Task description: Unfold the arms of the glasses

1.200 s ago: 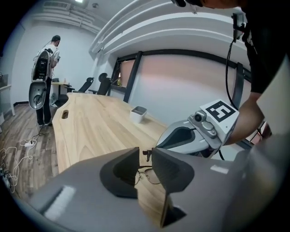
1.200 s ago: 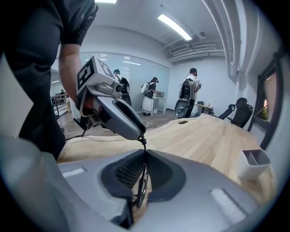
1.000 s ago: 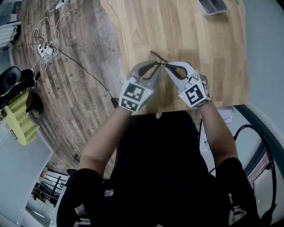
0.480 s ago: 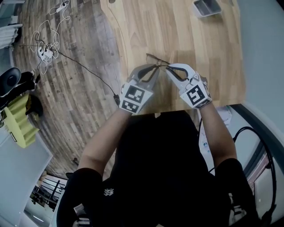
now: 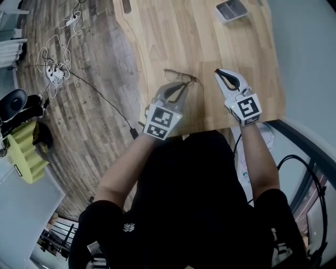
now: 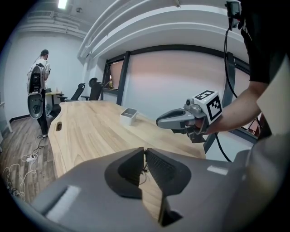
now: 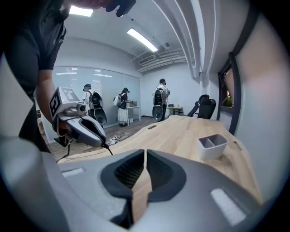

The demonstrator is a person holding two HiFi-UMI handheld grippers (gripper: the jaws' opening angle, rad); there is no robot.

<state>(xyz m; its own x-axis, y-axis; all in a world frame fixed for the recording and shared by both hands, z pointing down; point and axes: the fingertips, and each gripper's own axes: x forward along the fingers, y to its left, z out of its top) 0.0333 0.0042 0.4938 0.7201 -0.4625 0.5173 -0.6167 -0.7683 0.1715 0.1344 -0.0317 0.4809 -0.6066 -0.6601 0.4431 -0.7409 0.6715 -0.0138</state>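
At the left gripper tips: thin dark-framed glasses are clamped between jaws that have just been closing, over the light wooden table.
Right gripper: kept well apart from the glasses, fingers pressed together on nothing.
Risk: the glasses could be twisted or dropped, since they are pinched at one point only.
Room: the table's near edge is close by; open wood is left ahead, up to the small grey tray.

Both forearms reach forward and slightly down. The left gripper has just been closing its jaws, which now pinch the thin wire of the glasses. The right gripper hovers well apart from it, jaws together and empty.
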